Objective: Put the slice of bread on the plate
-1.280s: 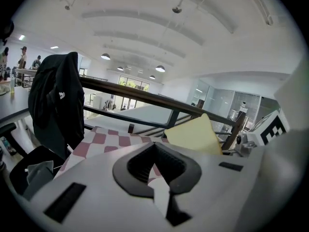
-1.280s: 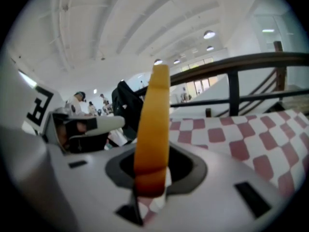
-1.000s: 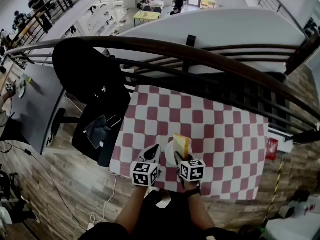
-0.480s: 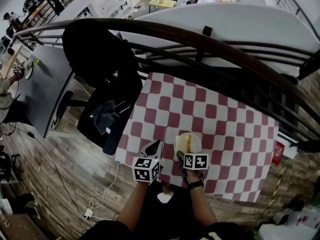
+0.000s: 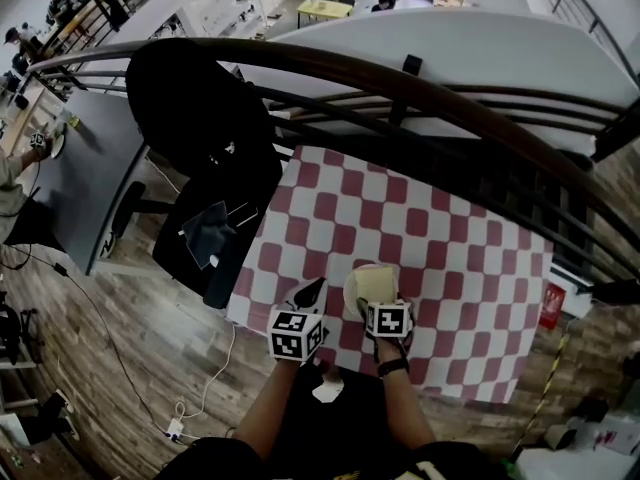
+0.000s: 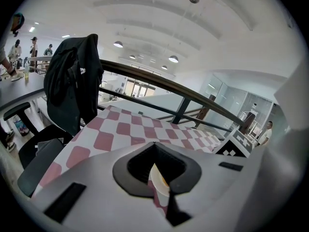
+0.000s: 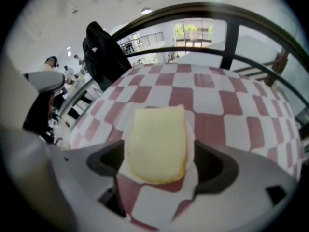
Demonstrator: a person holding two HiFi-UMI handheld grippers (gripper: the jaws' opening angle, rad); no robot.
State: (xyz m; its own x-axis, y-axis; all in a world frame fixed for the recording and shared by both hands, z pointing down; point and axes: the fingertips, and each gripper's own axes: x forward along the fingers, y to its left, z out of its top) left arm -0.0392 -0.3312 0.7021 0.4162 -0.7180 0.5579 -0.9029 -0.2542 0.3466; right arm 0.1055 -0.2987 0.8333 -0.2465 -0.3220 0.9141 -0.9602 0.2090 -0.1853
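The bread (image 7: 157, 144) lies flat on the plate (image 7: 190, 135), near the table's (image 5: 440, 248) front edge. The right hand-held gripper (image 7: 159, 151) has its jaws spread wide, one on each side of the slice and clear of it. From the head view its marker cube covers those jaws and the plate's near rim. The left hand-held gripper (image 5: 314, 288) sits just left of the plate, jaws pressed together at the tips and pinching nothing. Its own body blocks most of its view — only a sliver of plate shows through the hollow behind the tips.
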